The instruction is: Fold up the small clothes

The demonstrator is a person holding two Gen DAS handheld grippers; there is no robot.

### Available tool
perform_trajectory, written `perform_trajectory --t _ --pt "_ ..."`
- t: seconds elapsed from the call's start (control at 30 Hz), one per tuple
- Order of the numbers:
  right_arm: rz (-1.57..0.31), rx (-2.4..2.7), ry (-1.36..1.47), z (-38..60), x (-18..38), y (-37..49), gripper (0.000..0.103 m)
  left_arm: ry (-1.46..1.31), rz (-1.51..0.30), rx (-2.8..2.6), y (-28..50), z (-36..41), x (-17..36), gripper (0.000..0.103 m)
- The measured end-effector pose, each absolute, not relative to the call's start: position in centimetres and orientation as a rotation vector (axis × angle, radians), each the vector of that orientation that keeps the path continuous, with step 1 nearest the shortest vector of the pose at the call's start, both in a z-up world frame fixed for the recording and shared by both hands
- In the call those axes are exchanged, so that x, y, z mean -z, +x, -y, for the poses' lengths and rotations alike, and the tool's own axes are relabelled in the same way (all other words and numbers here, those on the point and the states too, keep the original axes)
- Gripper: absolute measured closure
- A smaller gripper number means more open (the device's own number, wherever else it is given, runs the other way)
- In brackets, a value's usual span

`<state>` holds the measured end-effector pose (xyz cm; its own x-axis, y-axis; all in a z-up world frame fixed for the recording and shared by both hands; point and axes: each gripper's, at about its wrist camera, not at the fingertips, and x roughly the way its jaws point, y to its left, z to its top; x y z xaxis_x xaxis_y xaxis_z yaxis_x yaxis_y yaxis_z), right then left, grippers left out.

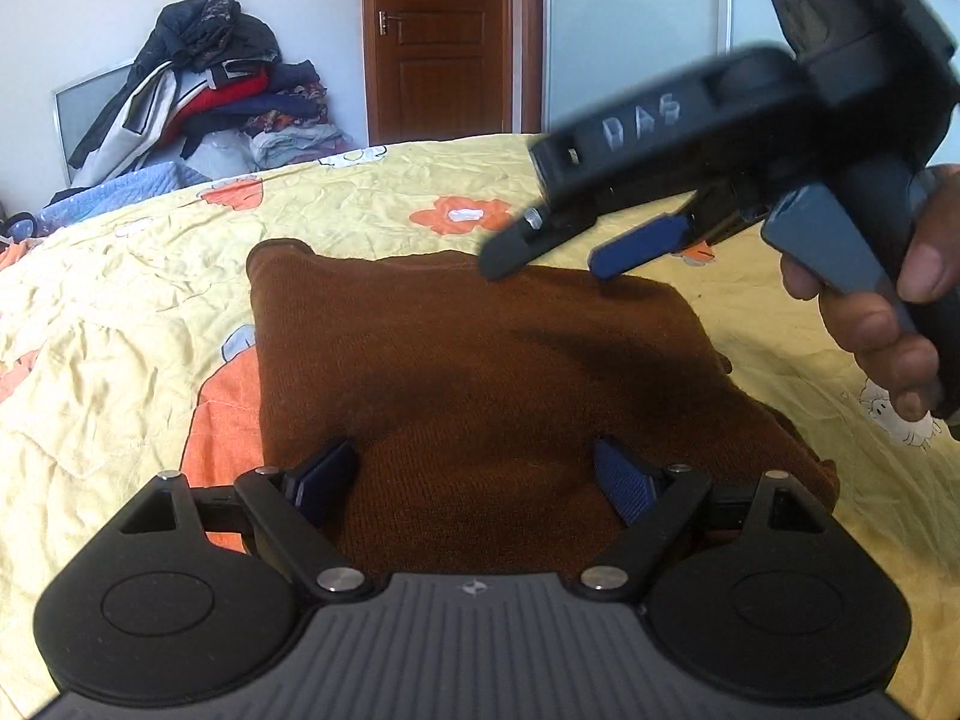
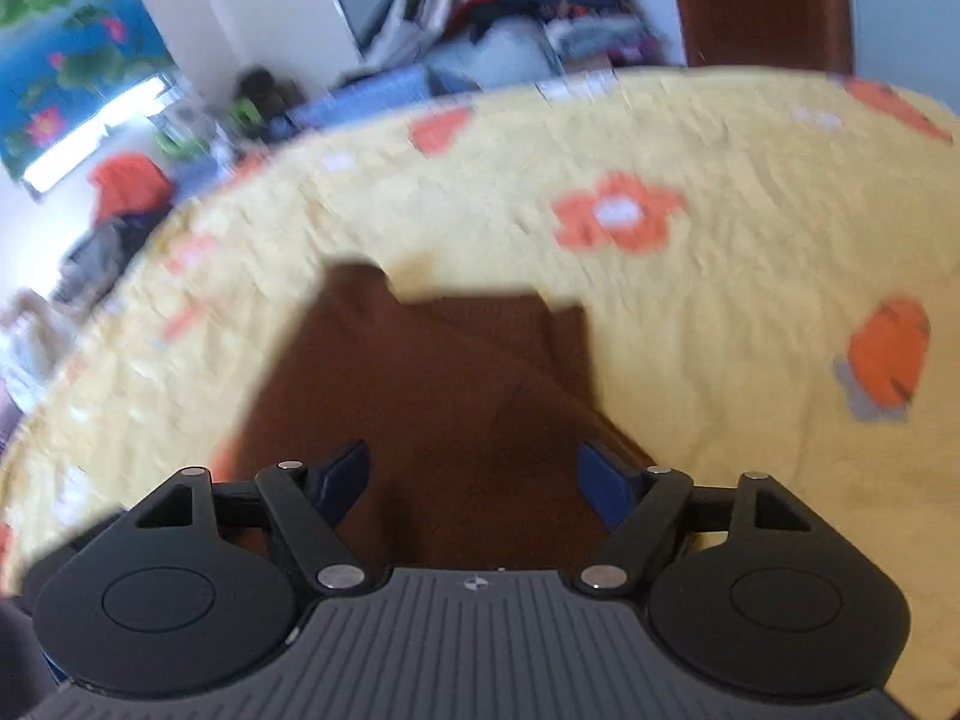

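**Both tongs wide over the brown garment**

Nearest my left-hand camera, my left gripper (image 1: 474,480) hangs with its jaws spread wide, nothing pinched between them. Its blue pads (image 1: 624,480) stand over the near edge of the brown knitted garment (image 1: 456,360), which lies folded in a rough rectangle on the yellow flowered bedspread (image 1: 120,330). Far left of it, a pile of clothes (image 1: 204,78) leans against the wall, and a brown wooden door (image 1: 441,36) stands beyond the far side of the bed. Farther right, my right gripper (image 1: 546,261) reaches in from the right over the garment's far edge, jaws apart, tips just at the cloth; whether they touch it I cannot tell. My right hand (image 1: 888,312) wraps its handle at the right border.

From the right-hand camera, blurred, my right gripper (image 2: 474,480) shows the same wide gap, empty, above the garment (image 2: 432,372) on the bedspread (image 2: 750,300).
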<state>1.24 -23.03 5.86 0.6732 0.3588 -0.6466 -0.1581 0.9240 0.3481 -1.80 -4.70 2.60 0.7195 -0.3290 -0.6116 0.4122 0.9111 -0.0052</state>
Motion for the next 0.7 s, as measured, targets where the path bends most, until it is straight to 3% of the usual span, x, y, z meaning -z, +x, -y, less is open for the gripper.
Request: perform_trajectory --t 0.1,0.17,0.23,0.3,0.37,0.47,0.57,0.7 --pt "-0.869 -0.295 0.227 22.4 -2.9 2.3 0.015 0.133 -0.650 0.417 -2.1 4.6 -2.6 0.015" --pt "-0.813 -0.300 0.150 22.5 -1.7 2.1 0.008 0.130 -0.648 0.421 -2.3 4.6 -2.6 0.015" --pt "-0.858 -0.285 0.185 22.6 -2.5 2.6 0.008 0.119 -0.640 0.420 -2.6 4.1 -3.0 0.015" --pt "-0.862 -0.257 0.202 22.6 -3.9 2.0 0.017 0.084 -0.609 0.412 -3.5 3.0 -3.9 0.016" --pt "-0.794 -0.287 0.213 22.5 -5.7 -0.2 0.020 0.068 -0.565 0.428 -5.0 1.9 -4.5 0.016" --pt "-0.722 -0.338 0.218 22.1 -6.7 -2.9 0.009 0.088 -0.574 0.446 -6.4 1.2 -4.1 0.016" --pt "-0.850 -0.346 0.173 21.8 -3.2 -2.0 0.001 0.061 -0.622 0.425 -6.5 0.4 -3.0 0.016" --pt "-0.804 -0.314 0.292 24.4 -4.5 -3.4 0.005 -0.162 -0.666 0.416 -6.2 -3.7 -3.9 0.016"
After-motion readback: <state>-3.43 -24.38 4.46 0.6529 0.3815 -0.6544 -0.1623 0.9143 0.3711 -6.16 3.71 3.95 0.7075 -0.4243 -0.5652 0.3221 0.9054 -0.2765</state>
